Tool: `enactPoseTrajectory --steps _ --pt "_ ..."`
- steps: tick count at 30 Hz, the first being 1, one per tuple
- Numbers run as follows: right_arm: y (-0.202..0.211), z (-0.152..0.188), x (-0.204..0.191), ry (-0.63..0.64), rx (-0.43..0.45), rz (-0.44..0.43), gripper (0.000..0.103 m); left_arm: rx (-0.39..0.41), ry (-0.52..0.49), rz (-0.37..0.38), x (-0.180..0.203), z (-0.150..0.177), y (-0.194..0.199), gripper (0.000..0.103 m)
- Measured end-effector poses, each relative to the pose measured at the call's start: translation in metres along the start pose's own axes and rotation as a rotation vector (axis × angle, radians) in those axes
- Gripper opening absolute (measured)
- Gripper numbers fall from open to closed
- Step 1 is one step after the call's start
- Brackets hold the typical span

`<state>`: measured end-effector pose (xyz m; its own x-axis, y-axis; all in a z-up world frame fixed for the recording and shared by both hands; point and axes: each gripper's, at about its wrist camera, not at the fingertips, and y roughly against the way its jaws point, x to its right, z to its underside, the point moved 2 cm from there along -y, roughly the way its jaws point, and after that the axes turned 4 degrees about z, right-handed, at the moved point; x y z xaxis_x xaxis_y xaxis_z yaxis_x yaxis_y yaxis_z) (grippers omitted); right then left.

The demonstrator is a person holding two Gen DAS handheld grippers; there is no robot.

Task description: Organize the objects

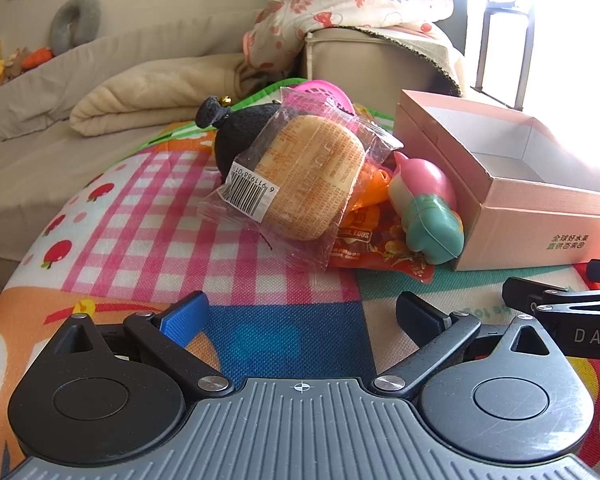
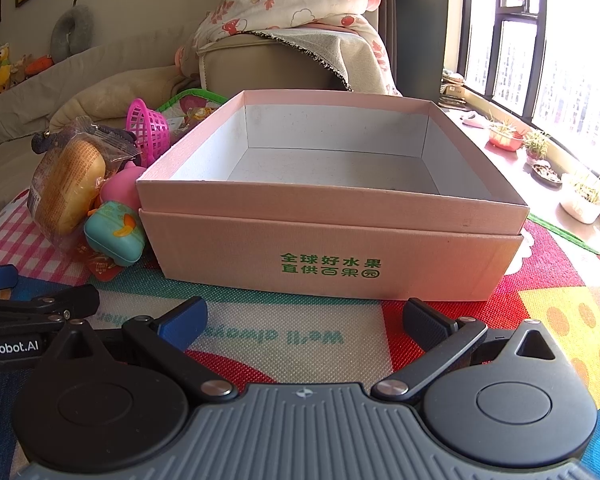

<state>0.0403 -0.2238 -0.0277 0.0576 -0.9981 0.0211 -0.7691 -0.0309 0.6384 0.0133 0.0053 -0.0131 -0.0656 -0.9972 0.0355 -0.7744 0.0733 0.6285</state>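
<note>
The left tongs (image 1: 302, 316) are standing wide apart above the colourful play mat (image 1: 140, 200), gripping nothing. Ahead of them a heap of small things is lying on the mat: a wrapped bun (image 1: 312, 176) is leaning on top, covering much of a black plush toy (image 1: 236, 136) and most of a pink basket (image 1: 320, 90) behind it. An orange item (image 1: 374, 188) is peeking out under the bun, too hidden to identify. A pink and teal toy (image 1: 428, 204) is resting against the side of the pink box (image 1: 540, 220), on top of a red snack packet (image 1: 380, 248) that is partly buried.

The right tongs (image 2: 304, 320) are also spread wide and empty, hovering just short of the pink box (image 2: 340, 248), which is sitting open with nothing visible inside; its near inner floor is hidden by the front wall. The heap is lying just left of the box, cut by the fisheye edge. Strong window glare is washing out the box's far corner in the left view. Each device's arm is poking into the other's view at the frame edge.
</note>
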Motion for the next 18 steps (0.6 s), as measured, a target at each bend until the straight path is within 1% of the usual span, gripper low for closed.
enactPoseTrajectory --steps 2,5,7,9,11,12,13,15,18 --pt "0.001 -0.003 0.002 0.015 -0.031 -0.023 0.103 0.006 0.005 0.036 -0.004 0.002 0.004 0.102" --pt "0.003 -0.007 0.002 0.052 -0.076 -0.047 0.103 0.009 0.042 0.111 -0.013 0.009 0.023 0.102" --pt "0.004 -0.007 0.003 0.074 -0.087 -0.061 0.103 0.038 0.029 0.123 -0.013 0.010 0.039 0.102" --pt "0.004 -0.007 0.004 0.080 -0.086 -0.071 0.103 0.106 -0.056 0.094 -0.009 0.001 0.049 0.102" --pt "0.004 -0.006 0.002 0.086 -0.080 -0.069 0.103 0.165 -0.185 0.051 -0.002 -0.012 0.044 0.102" --pt "0.003 -0.006 0.002 0.086 -0.080 -0.068 0.103 0.170 -0.252 0.044 0.002 -0.020 0.036 0.102" --pt "0.002 -0.006 0.001 0.090 -0.081 -0.064 0.103 0.164 -0.289 0.041 0.002 -0.027 0.027 0.102" --pt "0.002 -0.007 0.000 0.096 -0.082 -0.063 0.103 0.145 -0.295 0.054 -0.001 -0.042 0.006 0.102" --pt "0.001 -0.007 0.000 0.100 -0.083 -0.071 0.103 0.144 -0.313 0.094 -0.005 -0.056 -0.015 0.102"
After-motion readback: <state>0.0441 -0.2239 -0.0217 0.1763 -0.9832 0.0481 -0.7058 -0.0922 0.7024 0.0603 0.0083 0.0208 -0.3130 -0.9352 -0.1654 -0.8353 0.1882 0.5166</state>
